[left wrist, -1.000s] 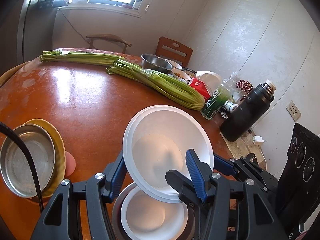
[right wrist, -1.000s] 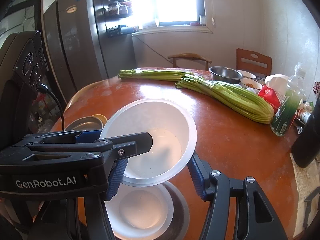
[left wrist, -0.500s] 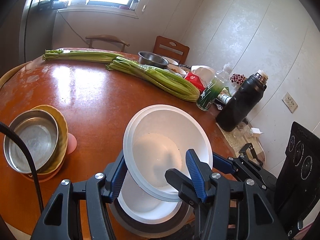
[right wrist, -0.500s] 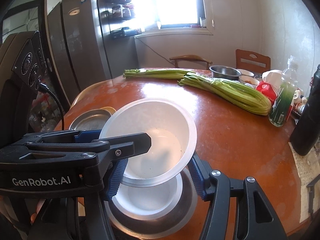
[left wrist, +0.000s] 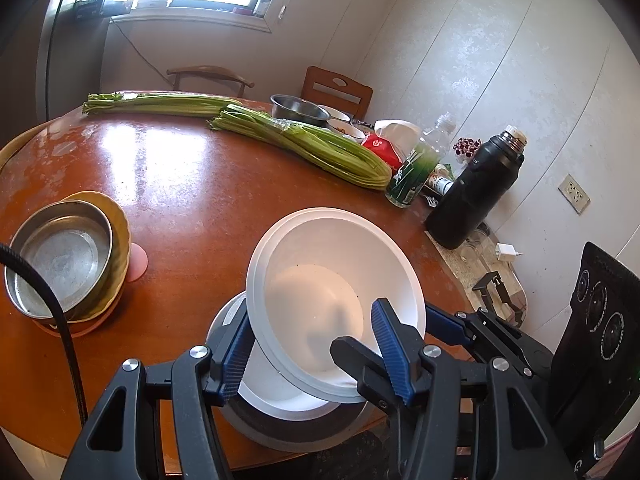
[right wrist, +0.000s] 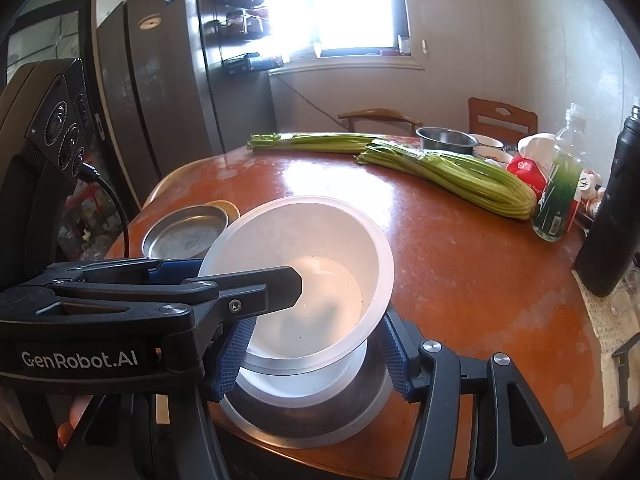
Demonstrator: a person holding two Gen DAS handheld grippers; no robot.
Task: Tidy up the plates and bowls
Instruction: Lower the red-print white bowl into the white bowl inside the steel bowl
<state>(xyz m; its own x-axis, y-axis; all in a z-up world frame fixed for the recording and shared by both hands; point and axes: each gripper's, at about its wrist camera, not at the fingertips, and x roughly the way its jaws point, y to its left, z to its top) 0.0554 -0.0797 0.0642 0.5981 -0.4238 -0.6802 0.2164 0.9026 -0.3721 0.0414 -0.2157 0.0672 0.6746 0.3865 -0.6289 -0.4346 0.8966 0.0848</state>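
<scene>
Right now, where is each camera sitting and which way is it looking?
Left wrist: sits on the left gripper, looks down across the table toward the wall with the flask; its own fingers grip the white bowl, and the right gripper pokes in from the right.
Right wrist: sits on the right gripper, looks toward the window and fridge; its fingers hold the bowl, the left gripper crosses in front, a fingertip shows low left.
Both see: bowl, celery, metal dish.
</scene>
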